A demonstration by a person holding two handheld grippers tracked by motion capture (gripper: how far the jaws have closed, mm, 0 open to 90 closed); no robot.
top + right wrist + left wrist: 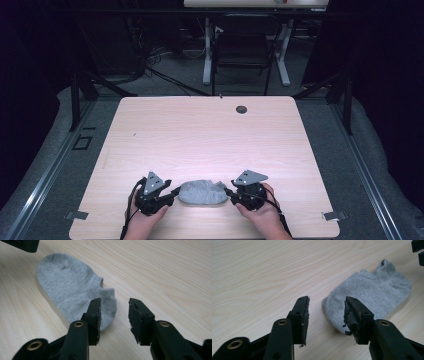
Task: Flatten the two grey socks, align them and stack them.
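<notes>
Sock (201, 193), grey, lies flat on the near part of the wooden table (200, 135), between the two grippers in the high view; left gripper (172, 194) sits just beside the sock's left end, held by the person's left hand (145, 222); right gripper (227, 192) sits just beside the sock's right end, held by the right hand (262, 212); jaw gaps too small to judge from this height; grey three-cornered plate on top of each gripper. Left gripper view: left gripper (327, 312) has both black jaws spread wide, nothing pinched between them; sock (372, 290) lies on the table beyond and to the right, its rounded end partly behind the right-hand jaw, pads not pressing on it; pad rubber looks frayed; a bit of the other gripper at the top right corner. Right gripper view: right gripper (115, 312) also stands wide, gap between the jaws bare table; sock (67, 282) lies ahead and to the left, its cuff end partly behind the left-hand jaw, no squeeze on the fabric; a corner of the other gripper at the top left.
</notes>
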